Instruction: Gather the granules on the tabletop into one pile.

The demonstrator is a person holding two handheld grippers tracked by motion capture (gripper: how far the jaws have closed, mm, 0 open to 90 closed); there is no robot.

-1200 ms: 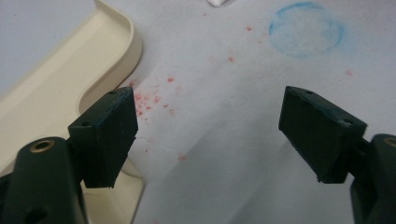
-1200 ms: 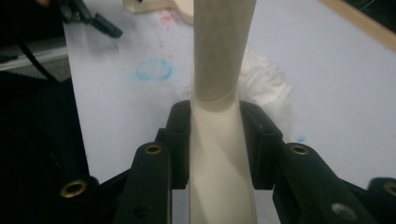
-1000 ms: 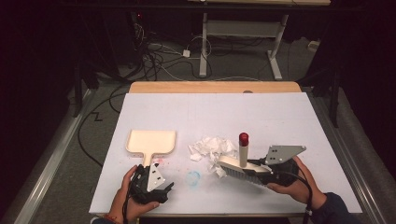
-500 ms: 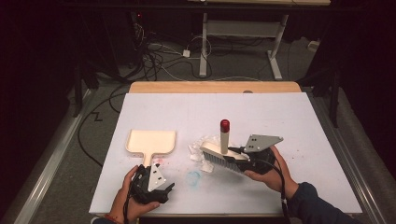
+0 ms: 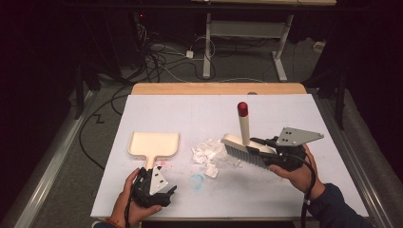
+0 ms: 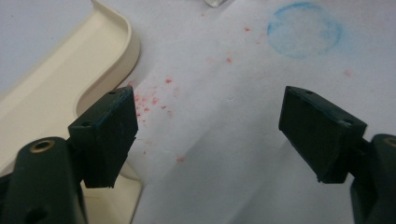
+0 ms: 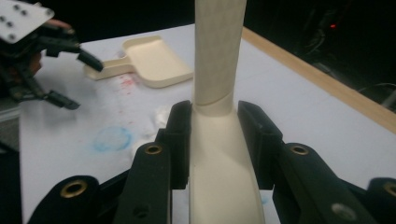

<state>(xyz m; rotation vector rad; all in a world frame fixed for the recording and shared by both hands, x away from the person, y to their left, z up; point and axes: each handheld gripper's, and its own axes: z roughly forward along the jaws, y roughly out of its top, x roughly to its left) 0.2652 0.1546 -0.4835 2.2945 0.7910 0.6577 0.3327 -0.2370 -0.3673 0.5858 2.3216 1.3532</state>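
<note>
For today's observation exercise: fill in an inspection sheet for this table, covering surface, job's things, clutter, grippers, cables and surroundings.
Surface: white table top, red specks, blue ring stain.
Job's things: brush bristles down beside paper scraps; cream dustpan lying flat.
Clutter: nothing seen.
Grippers: right gripper shut on brush handle; left gripper open beside dustpan handle, holding nothing.
Cables: loose tangle on floor beyond table.
Surroundings: dark room, white table frame behind.
</note>
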